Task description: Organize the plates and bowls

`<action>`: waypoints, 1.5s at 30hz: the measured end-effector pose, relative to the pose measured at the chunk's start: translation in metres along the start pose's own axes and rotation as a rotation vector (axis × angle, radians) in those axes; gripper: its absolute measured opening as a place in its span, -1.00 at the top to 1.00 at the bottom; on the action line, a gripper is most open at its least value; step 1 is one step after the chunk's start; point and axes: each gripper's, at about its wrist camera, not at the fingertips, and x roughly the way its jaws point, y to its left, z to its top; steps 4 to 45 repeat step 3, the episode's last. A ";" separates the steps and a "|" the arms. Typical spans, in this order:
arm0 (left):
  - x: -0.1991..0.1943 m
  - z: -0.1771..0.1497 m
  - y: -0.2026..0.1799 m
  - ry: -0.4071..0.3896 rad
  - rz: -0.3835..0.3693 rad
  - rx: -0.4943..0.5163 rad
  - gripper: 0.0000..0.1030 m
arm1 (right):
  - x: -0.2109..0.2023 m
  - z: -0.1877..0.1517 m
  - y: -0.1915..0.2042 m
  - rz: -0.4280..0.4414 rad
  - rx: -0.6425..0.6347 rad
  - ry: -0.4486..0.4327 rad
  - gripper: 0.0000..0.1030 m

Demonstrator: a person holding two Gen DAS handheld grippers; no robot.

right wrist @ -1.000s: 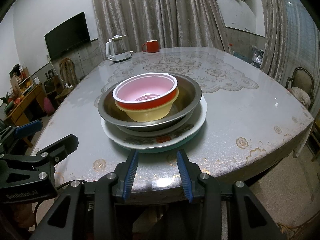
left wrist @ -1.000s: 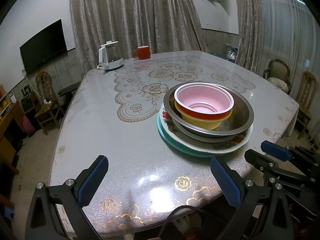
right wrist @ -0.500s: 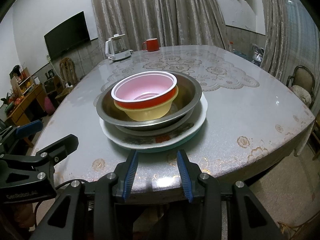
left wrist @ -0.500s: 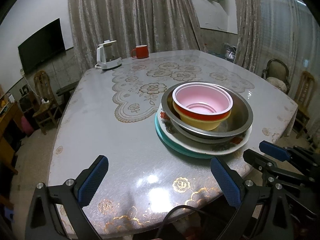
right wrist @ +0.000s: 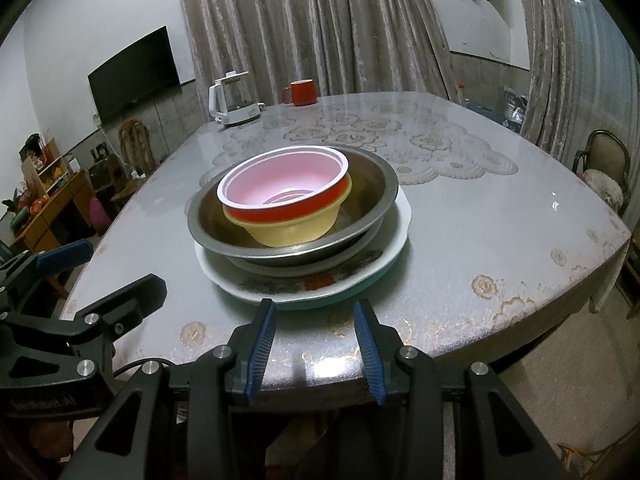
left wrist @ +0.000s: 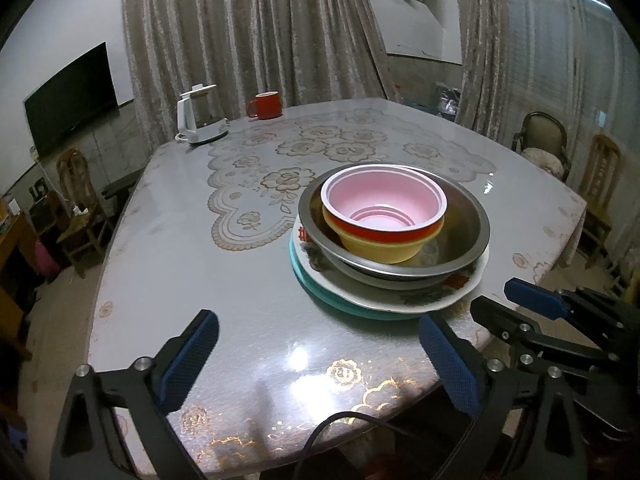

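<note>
Your left gripper [left wrist: 316, 354] has its fingers spread wide and grips nothing; both blue pads hang over the near edge of the table [left wrist: 192, 248]. The stack sits ahead of it and off toward the right finger [left wrist: 450, 364], apart from both pads. Your right gripper [right wrist: 314, 340] is partly open, its fingers set a moderate gap apart, and it too has nothing between them. The stack lies straight ahead of that gap, its near rim just beyond the fingertips and not touching them.

The stack itself: a teal plate [right wrist: 320, 303] at the bottom, a white plate [right wrist: 240, 284] on it, a steel bowl [right wrist: 372, 184] on that, then a yellow bowl [right wrist: 296, 232] nested inside the steel one, with a red bowl [right wrist: 288, 210], pink inside, nested in the yellow. The two plastic bowls tilt slightly within the steel bowl.

Far beyond the fingers, at the table's far edge, stand a kettle [left wrist: 196, 118] and a red mug [left wrist: 267, 105], well apart from the stack. Your right gripper shows at the right edge of the left view.
</note>
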 end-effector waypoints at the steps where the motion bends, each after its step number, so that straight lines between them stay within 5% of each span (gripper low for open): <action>1: 0.002 0.001 0.000 0.005 0.000 -0.002 -0.92 | 0.000 0.000 -0.001 -0.001 0.001 0.000 0.22; 45: 0.006 0.002 0.001 0.015 -0.002 -0.005 -0.92 | 0.000 0.000 -0.003 0.001 0.007 -0.003 0.22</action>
